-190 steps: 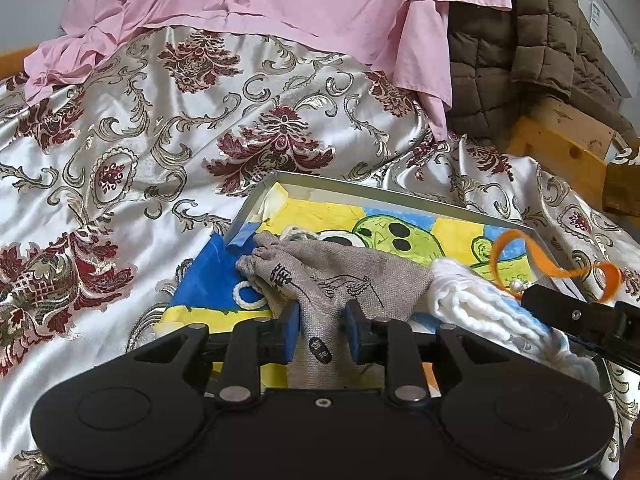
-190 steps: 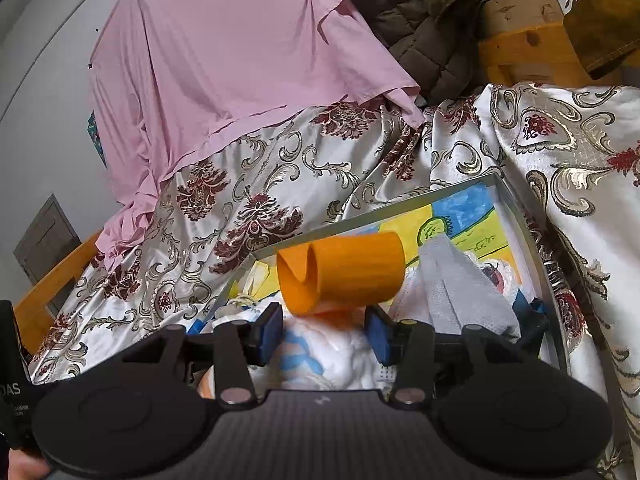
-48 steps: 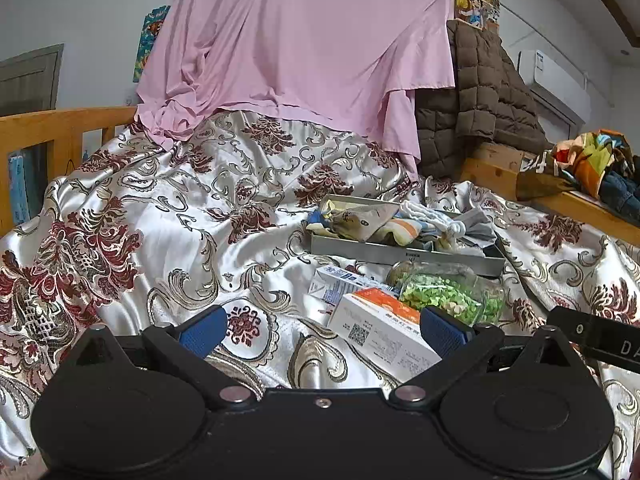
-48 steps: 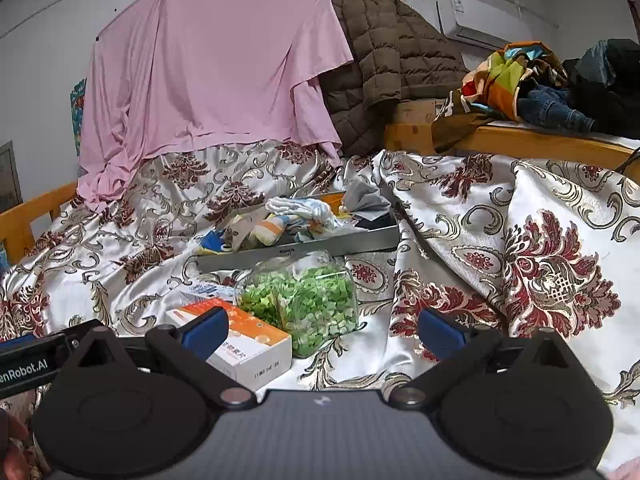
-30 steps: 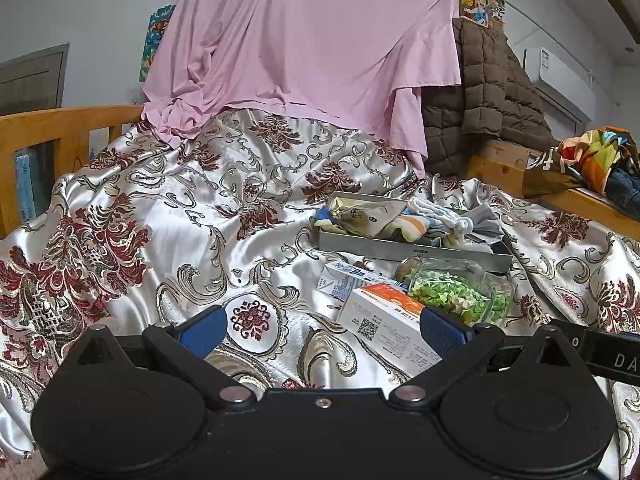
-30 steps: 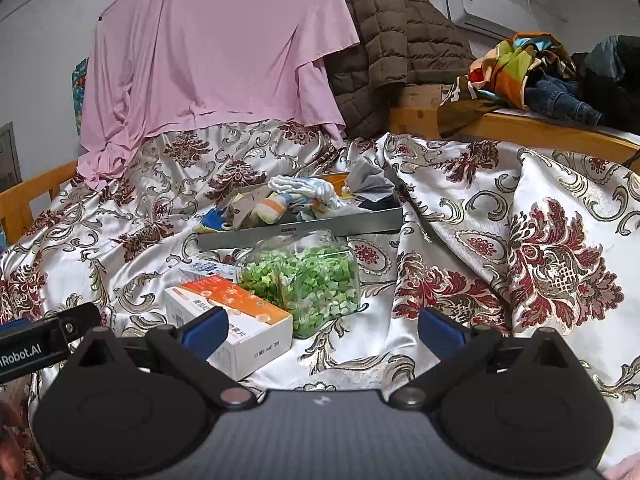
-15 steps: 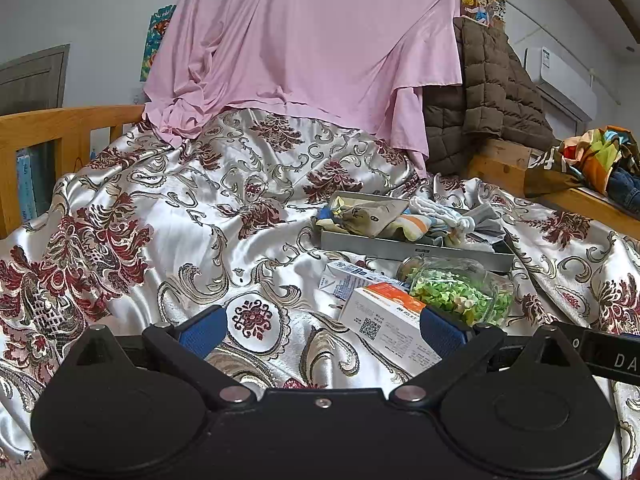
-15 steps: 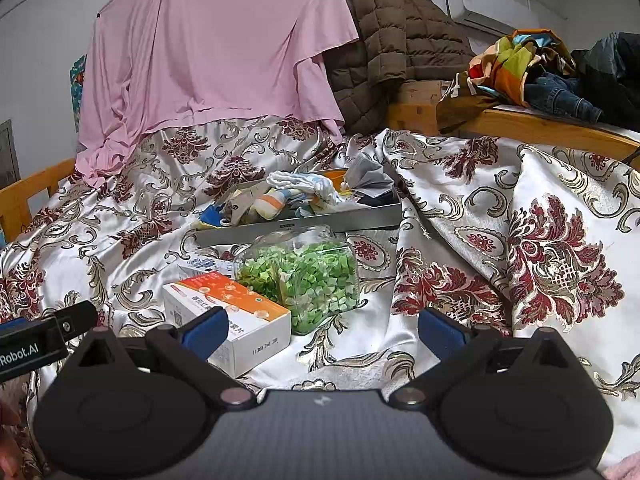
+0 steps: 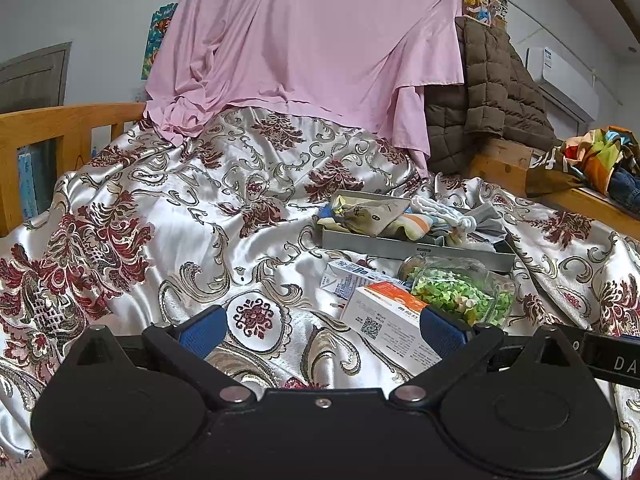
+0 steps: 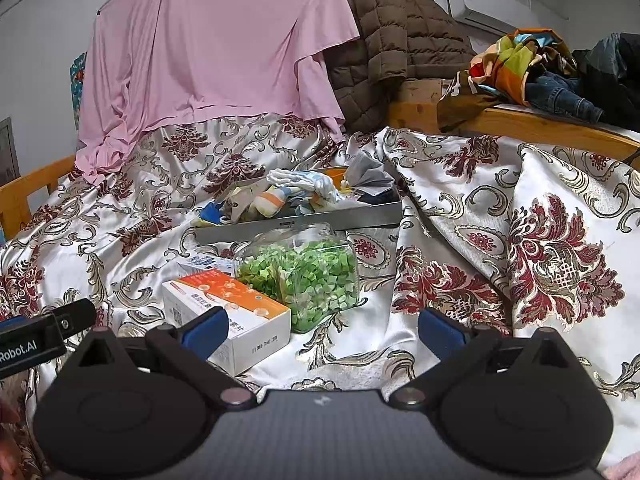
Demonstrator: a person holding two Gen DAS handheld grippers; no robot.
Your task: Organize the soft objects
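Note:
A grey metal tray (image 9: 400,245) (image 10: 320,218) sits on the satin bedspread and holds several soft things: a burlap pouch (image 9: 370,214), a white knitted cloth (image 9: 436,208) (image 10: 300,180), a striped sock (image 10: 270,202) and a grey cloth (image 9: 486,220) (image 10: 368,174). My left gripper (image 9: 322,326) is open and empty, well back from the tray. My right gripper (image 10: 322,326) is open and empty, also well back from it.
A jar of green paper stars (image 9: 460,292) (image 10: 304,276), an orange-and-white box (image 9: 390,320) (image 10: 228,312) and a blue-and-white box (image 9: 352,276) lie in front of the tray. A pink sheet (image 9: 304,48), a brown jacket (image 9: 488,92) and wooden bed rails (image 9: 60,124) surround the bed.
Over the last second both views have stayed nearly still. Six seconds ago both grippers were close over the tray, narrowly parted, the left at the pouch and the right at an orange roll; now both are wide open and far back.

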